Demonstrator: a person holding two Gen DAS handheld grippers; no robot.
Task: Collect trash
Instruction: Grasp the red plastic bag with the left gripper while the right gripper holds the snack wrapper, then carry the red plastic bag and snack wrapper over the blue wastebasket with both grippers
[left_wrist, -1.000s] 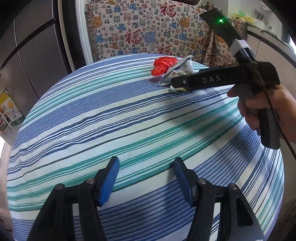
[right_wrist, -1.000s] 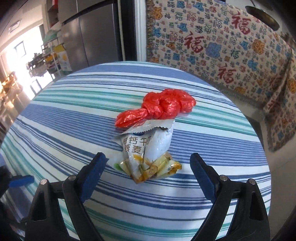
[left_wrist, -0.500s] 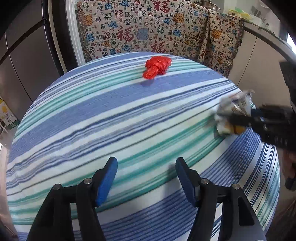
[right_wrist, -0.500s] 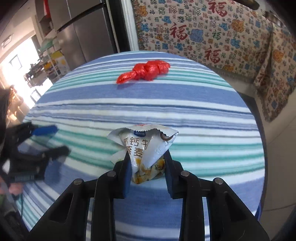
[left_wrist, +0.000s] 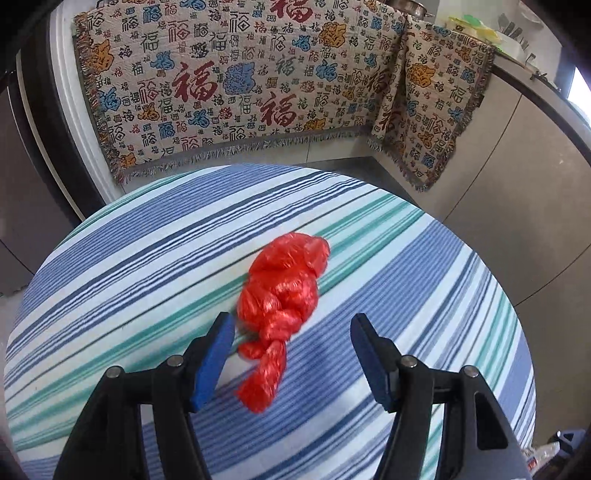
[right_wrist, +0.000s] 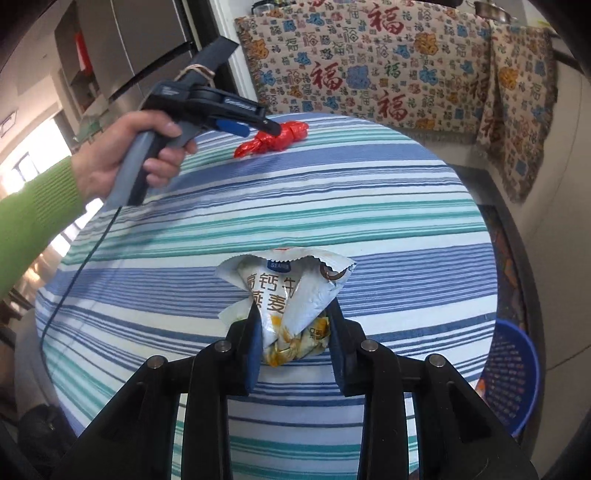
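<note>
A crumpled red plastic bag (left_wrist: 282, 295) lies on the striped round table (left_wrist: 110, 266). My left gripper (left_wrist: 291, 347) is open, its blue-padded fingers on either side of the bag's near end, close above the cloth. In the right wrist view the left gripper (right_wrist: 258, 123) reaches over the red bag (right_wrist: 275, 140) at the far side. My right gripper (right_wrist: 293, 339) is shut on a white snack wrapper (right_wrist: 291, 295) with printed characters, held above the table's near part.
A blue mesh basket (right_wrist: 511, 373) stands on the floor right of the table. A patterned cloth (left_wrist: 251, 85) hangs over the furniture behind the table. A steel fridge (right_wrist: 140, 44) is at the far left.
My left gripper moved across the table to the red bag, which now sits between its open fingers. My right gripper closed on the wrapper and drew it back toward the near side.
</note>
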